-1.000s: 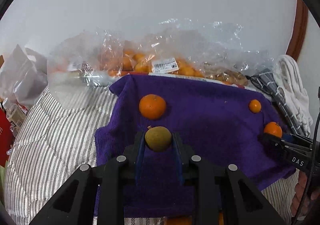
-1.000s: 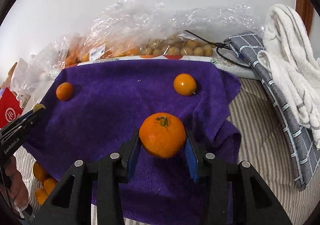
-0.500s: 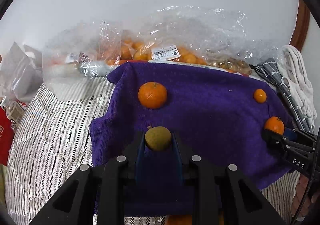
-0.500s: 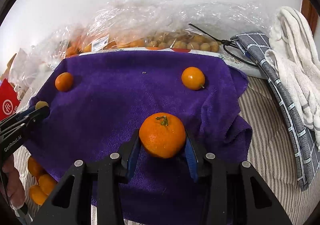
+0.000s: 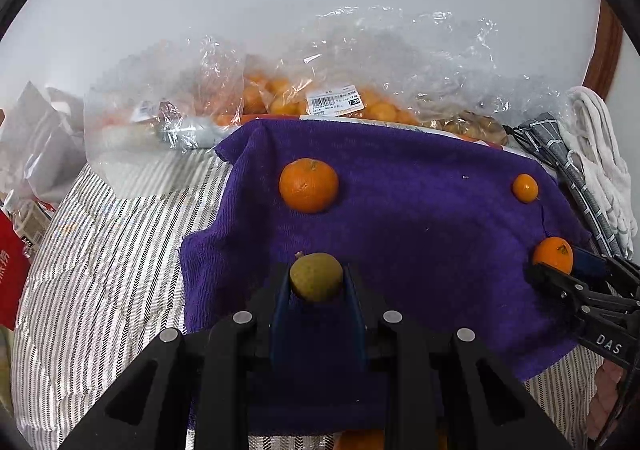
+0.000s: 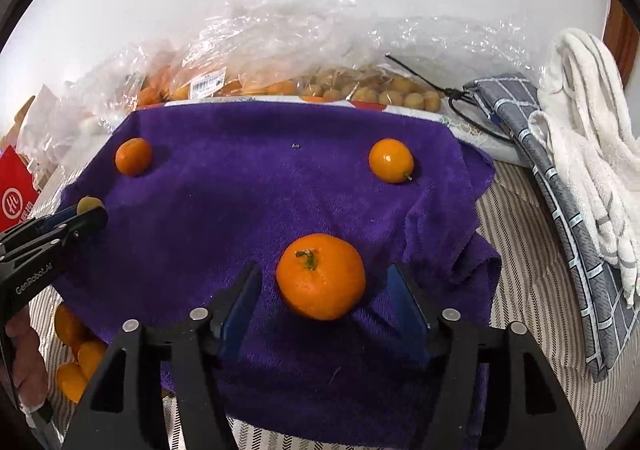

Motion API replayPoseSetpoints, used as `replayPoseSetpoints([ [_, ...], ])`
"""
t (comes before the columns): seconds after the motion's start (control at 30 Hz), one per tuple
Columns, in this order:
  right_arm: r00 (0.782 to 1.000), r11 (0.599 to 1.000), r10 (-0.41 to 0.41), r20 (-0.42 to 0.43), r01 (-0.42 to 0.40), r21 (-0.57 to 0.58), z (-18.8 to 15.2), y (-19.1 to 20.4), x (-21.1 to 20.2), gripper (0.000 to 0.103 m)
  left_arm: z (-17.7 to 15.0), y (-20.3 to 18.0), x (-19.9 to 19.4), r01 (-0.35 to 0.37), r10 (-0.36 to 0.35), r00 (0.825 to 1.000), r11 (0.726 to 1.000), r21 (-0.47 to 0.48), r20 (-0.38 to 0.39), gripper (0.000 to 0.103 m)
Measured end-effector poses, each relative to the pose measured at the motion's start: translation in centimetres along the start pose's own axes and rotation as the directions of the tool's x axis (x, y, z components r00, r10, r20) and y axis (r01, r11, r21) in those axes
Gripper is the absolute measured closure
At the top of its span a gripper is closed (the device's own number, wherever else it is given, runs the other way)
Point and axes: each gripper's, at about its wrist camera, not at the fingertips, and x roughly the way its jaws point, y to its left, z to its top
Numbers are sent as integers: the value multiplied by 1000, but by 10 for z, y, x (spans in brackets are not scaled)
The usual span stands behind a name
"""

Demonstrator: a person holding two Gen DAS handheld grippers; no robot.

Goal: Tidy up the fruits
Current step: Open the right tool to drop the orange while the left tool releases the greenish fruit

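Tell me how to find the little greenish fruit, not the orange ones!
Look at the purple towel spread over the striped bedding. At its near left side, the left gripper pinches a small fruit. It is olive-green; every other fruit on the towel is orange.

The left black tongs with blue inner pads (image 5: pixel 316 282) are closed on a small greenish-brown round fruit (image 5: pixel 316 276). The right black tongs (image 6: pixel 322 286) stand wide apart, with the orange mandarin (image 6: pixel 321 276) lying free between the two fingers.
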Motion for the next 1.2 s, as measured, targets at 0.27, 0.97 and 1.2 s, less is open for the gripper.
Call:
replayPoseSetpoints([
  [0.27,998,998,31,45,-34,57,-1,-9,-14,34,3,4,-11,19,-18,998,1000,-24,60,65],
  [0.97,987,990,123,104,-129,59,-26,10,-80,41,-24,49,-90,-24,35,980,998,-56,194,56],
  [1.2,990,991,128,61,-126,-33,-61,43,-83,53,-83,73,-100,-40,43,991,999,-29,129,52],
])
